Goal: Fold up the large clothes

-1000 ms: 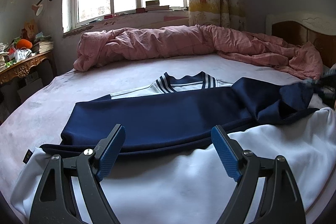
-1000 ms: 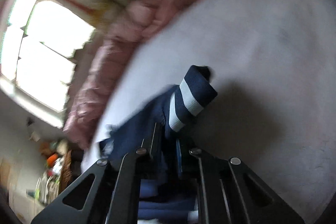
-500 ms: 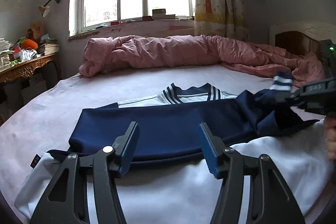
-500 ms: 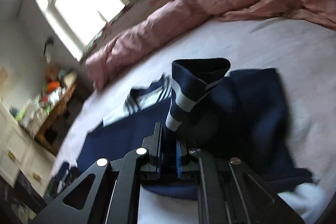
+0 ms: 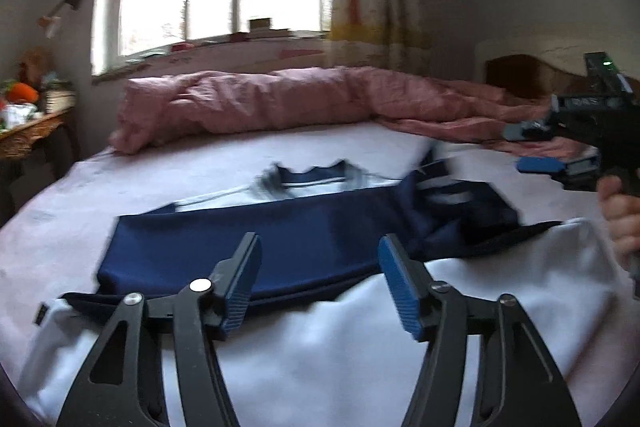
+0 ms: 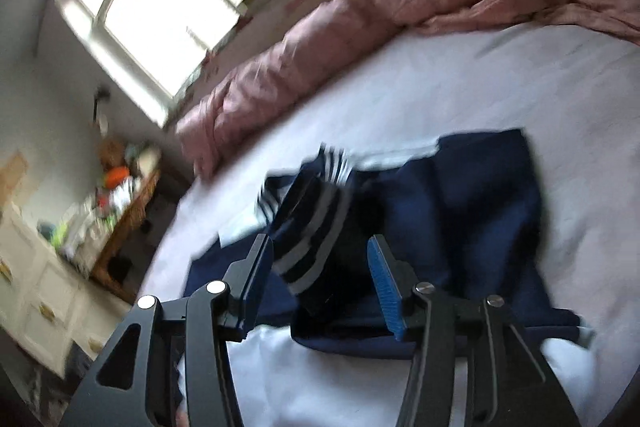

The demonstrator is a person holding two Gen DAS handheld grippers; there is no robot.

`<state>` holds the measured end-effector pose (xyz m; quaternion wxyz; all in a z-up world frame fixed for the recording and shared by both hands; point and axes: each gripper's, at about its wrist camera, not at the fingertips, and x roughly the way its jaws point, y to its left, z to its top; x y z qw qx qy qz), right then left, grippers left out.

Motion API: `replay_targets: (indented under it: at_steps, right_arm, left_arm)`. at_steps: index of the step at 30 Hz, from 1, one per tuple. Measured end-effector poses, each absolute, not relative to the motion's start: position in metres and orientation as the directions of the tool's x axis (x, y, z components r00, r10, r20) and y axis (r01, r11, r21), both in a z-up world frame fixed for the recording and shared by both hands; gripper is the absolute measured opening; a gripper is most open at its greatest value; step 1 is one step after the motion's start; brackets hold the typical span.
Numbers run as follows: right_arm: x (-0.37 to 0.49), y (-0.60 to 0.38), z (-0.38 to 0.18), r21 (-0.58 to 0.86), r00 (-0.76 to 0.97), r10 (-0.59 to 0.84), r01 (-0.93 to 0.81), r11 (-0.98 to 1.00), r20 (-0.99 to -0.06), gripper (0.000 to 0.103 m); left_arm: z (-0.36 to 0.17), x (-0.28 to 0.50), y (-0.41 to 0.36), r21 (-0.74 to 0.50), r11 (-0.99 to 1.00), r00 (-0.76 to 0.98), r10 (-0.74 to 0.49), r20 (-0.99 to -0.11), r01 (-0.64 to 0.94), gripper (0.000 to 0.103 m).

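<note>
A large white and navy top (image 5: pixel 320 355) lies flat on the bed, its striped collar (image 5: pixel 312 175) at the far side. One navy sleeve (image 5: pixel 280 231) is folded across the chest. My left gripper (image 5: pixel 318 247) hovers over the white front, jaws opening, with nothing between them. At the right edge a hand holds my right gripper (image 5: pixel 528 148) above the other sleeve. In the right wrist view that gripper (image 6: pixel 318 243) is opening. The striped cuff (image 6: pixel 316 223) hangs loose between the spread pads (image 6: pixel 386 287), touched by neither, over the bunched navy sleeve (image 6: pixel 460 203).
A rumpled pink quilt (image 5: pixel 280 103) runs along the far side of the bed under the window. A cluttered wooden side table (image 5: pixel 28 131) stands at the left. The headboard (image 5: pixel 528 71) is at the right. Pale sheet (image 5: pixel 120 183) surrounds the garment.
My right gripper carried the striped cuff up and inward over the top, then opened and let it go. My left gripper rose slightly, its jaws narrowing and then widening again.
</note>
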<state>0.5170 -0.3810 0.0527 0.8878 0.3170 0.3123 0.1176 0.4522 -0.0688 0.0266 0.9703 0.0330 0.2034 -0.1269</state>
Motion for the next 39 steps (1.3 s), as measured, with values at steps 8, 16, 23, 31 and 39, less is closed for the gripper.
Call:
replay_targets:
  at_steps: [8,16,23,31,39]
  right_arm:
    - [0.507,-0.415,0.063,0.469,0.824,0.110,0.201,0.860,-0.556,0.052]
    - [0.515,-0.420,0.054,0.443,0.813,0.062,0.249,0.861,-0.579,0.052]
    - [0.516,-0.407,0.057,0.401,0.815,0.057,0.222,0.889,-0.576,0.052]
    - [0.525,-0.388,0.052,0.324,0.785,0.048,0.198,0.925,-0.618,0.052]
    - [0.539,-0.352,0.034,0.291,0.670,0.213,0.005,0.957,-0.711,0.052]
  left_arm:
    - [0.029,0.509,-0.131,-0.170,0.903,0.692,-0.413,-0.592,0.394,0.082]
    - [0.012,0.563,-0.132,-0.487,0.844,0.550,-0.523,-0.651,0.226,0.061]
    - [-0.003,0.591,-0.144,-0.439,0.889,0.521,-0.439,-0.732,0.132,0.023]
    - [0.084,0.555,-0.100,-0.091,0.994,0.866,-0.104,-0.490,0.068,0.007]
    - [0.103,0.572,-0.006,0.153,0.978,0.859,0.199,-0.472,-0.143,0.007]
